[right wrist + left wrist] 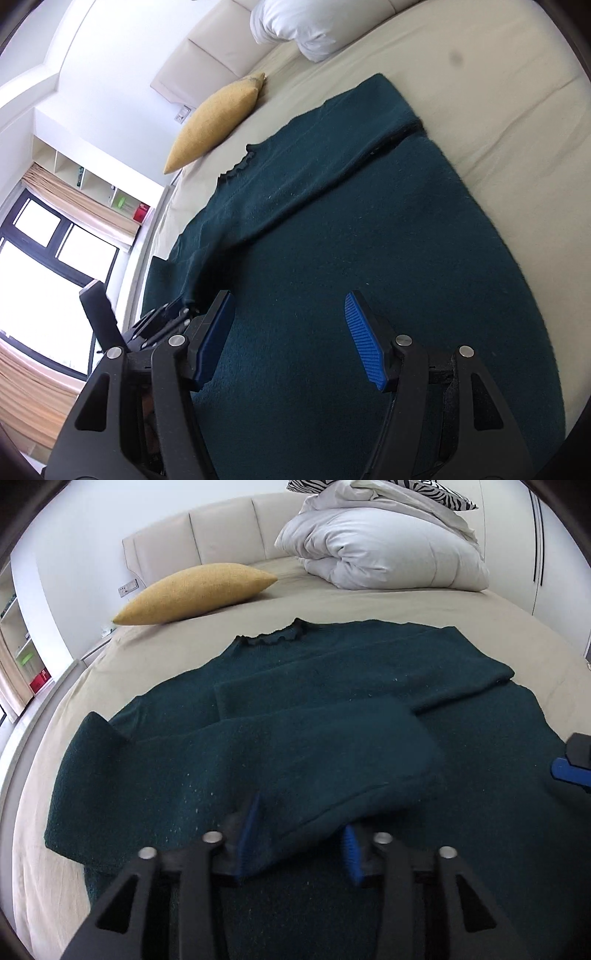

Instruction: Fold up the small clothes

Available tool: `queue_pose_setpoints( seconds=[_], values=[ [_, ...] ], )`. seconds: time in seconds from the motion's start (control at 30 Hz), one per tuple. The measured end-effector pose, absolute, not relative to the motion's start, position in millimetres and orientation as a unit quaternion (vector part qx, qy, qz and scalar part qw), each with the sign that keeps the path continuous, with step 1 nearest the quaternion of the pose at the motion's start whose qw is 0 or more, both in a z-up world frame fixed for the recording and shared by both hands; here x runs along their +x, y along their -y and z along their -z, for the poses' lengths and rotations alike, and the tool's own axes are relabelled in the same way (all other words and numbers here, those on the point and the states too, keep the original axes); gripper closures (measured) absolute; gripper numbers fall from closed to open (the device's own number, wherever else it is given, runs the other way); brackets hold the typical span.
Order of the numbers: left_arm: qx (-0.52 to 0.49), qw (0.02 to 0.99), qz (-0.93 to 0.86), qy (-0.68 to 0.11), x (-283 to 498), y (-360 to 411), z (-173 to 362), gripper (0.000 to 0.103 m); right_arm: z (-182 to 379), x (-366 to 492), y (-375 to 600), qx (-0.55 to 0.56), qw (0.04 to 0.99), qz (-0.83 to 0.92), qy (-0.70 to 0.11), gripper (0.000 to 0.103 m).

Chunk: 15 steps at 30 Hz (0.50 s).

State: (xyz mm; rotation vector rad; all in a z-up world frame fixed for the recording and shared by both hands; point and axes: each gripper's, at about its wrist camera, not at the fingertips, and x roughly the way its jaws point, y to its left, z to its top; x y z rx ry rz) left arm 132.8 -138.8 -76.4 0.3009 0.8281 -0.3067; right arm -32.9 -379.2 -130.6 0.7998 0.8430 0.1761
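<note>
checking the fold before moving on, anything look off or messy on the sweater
Mostly tidy. On the dark green sweater, the near sleeve lies folded across the body, but its cuff end is still draped between the left gripper's open jaws, bunched rather than flat.

bed [332, 602]: beige sheet | yellow cushion [195, 592]: near headboard [221, 535] | white duvet [384, 550]: bunched | window [55, 240]: curtained

The sweater's [332, 716] bottom hem runs off the frame, and its sleeve cuff [295, 834] hides the left gripper's [299, 838] fingertips.
</note>
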Motion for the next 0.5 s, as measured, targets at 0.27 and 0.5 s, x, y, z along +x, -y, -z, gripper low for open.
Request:
queue_pose_setpoints(
  seconds=[0.27,0.5],
  values=[
    [0.074,0.899,0.166,-0.398,102.0,92.7,52.5,0.038,135.1,31.3,339.0,0.371,0.809,-0.133,-0.436,0.041],
    [-0.019,0.906,0.153,-0.394,97.2,29.6,34.9,0.036,148.4,86.4,288.2,0.329,0.802,-0.145,-0.477,0.055]
  ],
)
